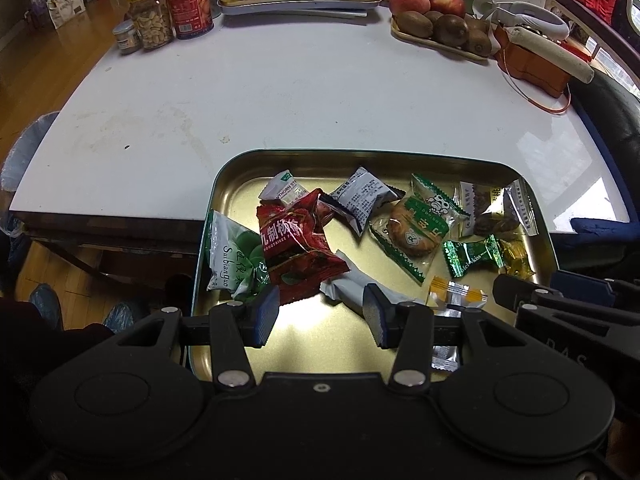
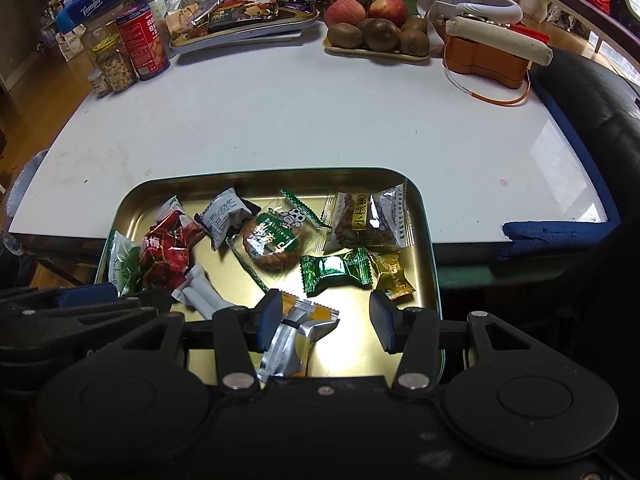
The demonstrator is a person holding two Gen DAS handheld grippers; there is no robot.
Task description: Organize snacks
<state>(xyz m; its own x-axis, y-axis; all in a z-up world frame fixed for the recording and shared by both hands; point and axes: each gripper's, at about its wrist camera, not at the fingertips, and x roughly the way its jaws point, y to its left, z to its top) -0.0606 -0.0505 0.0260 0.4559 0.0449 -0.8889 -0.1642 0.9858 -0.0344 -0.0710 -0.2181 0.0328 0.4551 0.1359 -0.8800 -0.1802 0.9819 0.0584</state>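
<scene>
Left wrist view looks down on a gold tin tray [image 1: 224,184] whose long axis runs left to right, its near part hanging past the front edge of the white table [image 1: 280,92]. About eleven wrapped snacks lie loose in it. One red packet [image 1: 298,250] bears white Chinese characters, tilted toward the upper left; a white-and-green packet [image 1: 232,258] against the left wall reads "Su bian guo". One green candy [image 1: 474,256] lies sideways beside one gold candy [image 2: 392,276]. One round biscuit [image 2: 272,248] sits mid-tray in clear wrap. An orange-and-silver sachet [image 2: 298,338] lies lengthwise, pointing away.

Both claws hover over the tray's near end with jaws apart: left gripper [image 1: 322,316] clamps nothing, right gripper [image 2: 324,320] has the sachet beside its left pad, ungripped.

Far back stand two apples [image 2: 366,12], several kiwis, and a "Tempo" tissue box [image 2: 90,2].
</scene>
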